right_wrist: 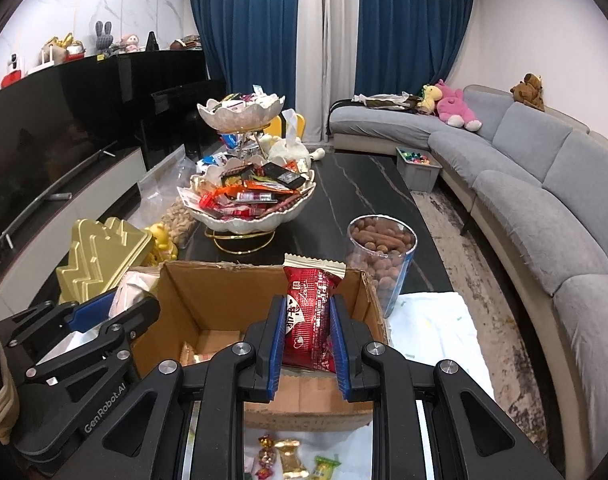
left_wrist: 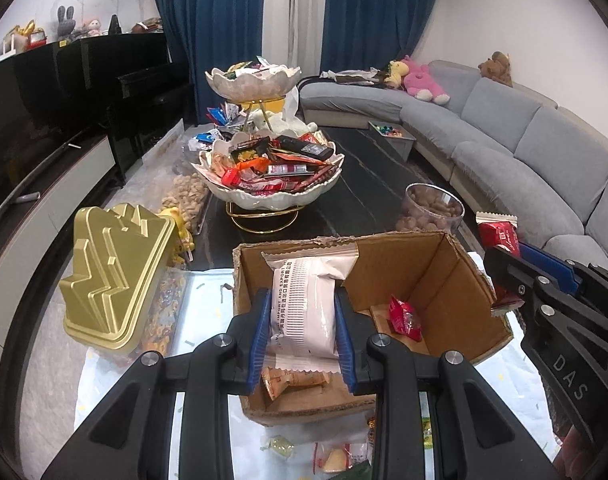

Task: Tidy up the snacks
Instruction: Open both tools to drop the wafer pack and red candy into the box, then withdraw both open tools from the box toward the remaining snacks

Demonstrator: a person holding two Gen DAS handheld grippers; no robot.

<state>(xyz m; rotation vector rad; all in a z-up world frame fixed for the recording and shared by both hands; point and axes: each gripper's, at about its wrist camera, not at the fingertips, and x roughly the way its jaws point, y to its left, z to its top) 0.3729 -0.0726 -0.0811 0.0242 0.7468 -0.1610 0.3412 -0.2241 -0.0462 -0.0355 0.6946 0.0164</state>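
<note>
My left gripper (left_wrist: 302, 334) is shut on a white snack packet (left_wrist: 304, 304) and holds it over the open cardboard box (left_wrist: 443, 276). A small red packet (left_wrist: 403, 317) and an orange one (left_wrist: 292, 382) lie inside the box. My right gripper (right_wrist: 306, 338) is shut on a red snack packet (right_wrist: 309, 320) above the same box (right_wrist: 224, 296); it shows at the right edge of the left wrist view, with its red packet (left_wrist: 499, 234). The two-tier shell-shaped snack stand (left_wrist: 272, 168) holds many wrapped snacks beyond the box.
A gold lidded container (left_wrist: 112, 276) stands left of the box. A clear tub of brown nuts (right_wrist: 381, 256) stands right of it. Loose candies (right_wrist: 292, 458) lie on the white cloth in front. A grey sofa (right_wrist: 543, 200) curves along the right, a grey bin (right_wrist: 417, 166) beside it.
</note>
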